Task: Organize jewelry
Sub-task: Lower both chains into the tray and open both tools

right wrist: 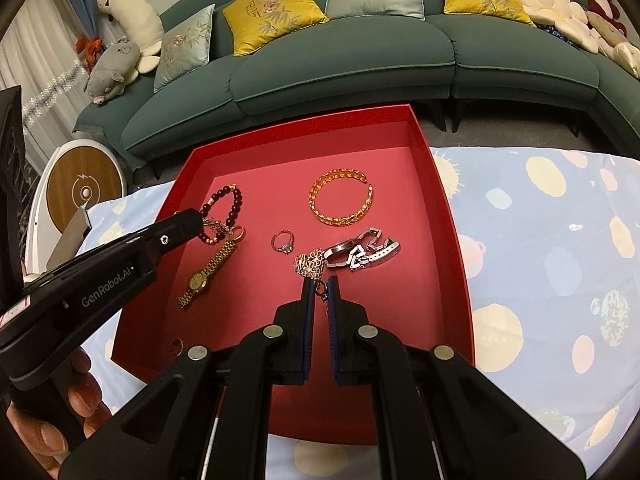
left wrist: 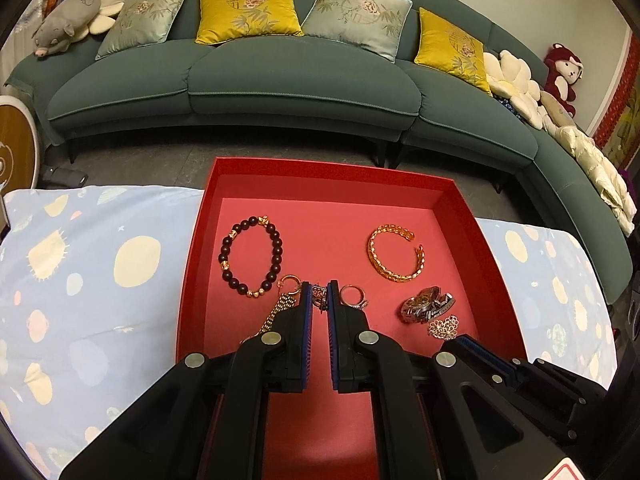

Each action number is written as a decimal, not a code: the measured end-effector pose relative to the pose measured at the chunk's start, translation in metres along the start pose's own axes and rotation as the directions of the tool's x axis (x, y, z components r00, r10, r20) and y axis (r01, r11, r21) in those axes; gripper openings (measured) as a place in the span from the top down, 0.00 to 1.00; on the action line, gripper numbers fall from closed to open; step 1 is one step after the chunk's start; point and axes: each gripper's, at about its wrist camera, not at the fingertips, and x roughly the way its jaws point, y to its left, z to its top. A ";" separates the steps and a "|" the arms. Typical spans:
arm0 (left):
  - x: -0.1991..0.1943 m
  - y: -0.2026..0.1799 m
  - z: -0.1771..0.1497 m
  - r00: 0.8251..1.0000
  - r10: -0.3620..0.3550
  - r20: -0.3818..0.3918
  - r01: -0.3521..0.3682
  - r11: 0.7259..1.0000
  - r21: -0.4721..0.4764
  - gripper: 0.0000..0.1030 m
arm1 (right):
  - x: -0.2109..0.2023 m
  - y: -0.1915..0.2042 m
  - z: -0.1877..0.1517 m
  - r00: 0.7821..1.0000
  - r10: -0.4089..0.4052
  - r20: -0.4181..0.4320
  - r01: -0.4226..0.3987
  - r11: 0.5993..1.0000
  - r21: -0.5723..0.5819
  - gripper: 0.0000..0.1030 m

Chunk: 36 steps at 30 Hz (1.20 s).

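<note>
The left gripper (left wrist: pixel 319 292) has its jaws drawn nearly together over the red tray (left wrist: pixel 486 248), pinching a small dark metal trinket (left wrist: pixel 319 298) at the tips; what the piece is cannot be told. Just left of its tips lies a thin gold ring (left wrist: pixel 289 281) with the gold watch (right wrist: pixel 204 276) trailing back under the left finger. Just right of the tips sits a stone-set ring (left wrist: pixel 352 295). Ahead and to the left lies the dark bead bracelet (left wrist: pixel 251 255); ahead and to the right, the open gold bangle (left wrist: pixel 394 254).

The right gripper (right wrist: pixel 321 294) is likewise almost closed, nipping a small ring-shaped clasp (right wrist: pixel 322 290) at its tips. Touching the tips from ahead is a filigree flower brooch (right wrist: pixel 310 263), with the silver watch (right wrist: pixel 360 252) just beyond on the right. At the tray's near left corner, beside this gripper, rests a small dark ring (right wrist: pixel 177 345).

The tray stands on a blue patterned cloth (right wrist: pixel 540 264), with a green sofa (left wrist: pixel 280 80) well beyond
</note>
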 end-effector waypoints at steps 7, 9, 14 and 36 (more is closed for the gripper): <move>0.008 0.007 -0.002 0.999 -0.023 -0.038 0.023 1.000 -0.020 0.95 | 0.004 -0.006 0.000 1.000 -0.008 -0.008 0.008 1.000 0.014 0.94; 0.009 0.007 -0.002 0.999 -0.029 -0.039 0.028 0.999 -0.025 0.95 | 0.004 -0.007 0.001 1.000 -0.006 -0.010 0.006 1.000 0.014 0.94; 0.013 0.007 -0.002 0.998 -0.042 -0.056 0.040 0.999 -0.035 0.95 | 0.006 -0.006 0.002 1.000 -0.002 -0.015 0.002 1.000 0.011 0.93; -0.018 0.011 0.005 1.000 0.012 0.026 -0.011 0.999 -0.046 0.87 | -0.034 -0.006 0.007 0.996 -0.002 0.090 0.000 1.000 0.026 0.91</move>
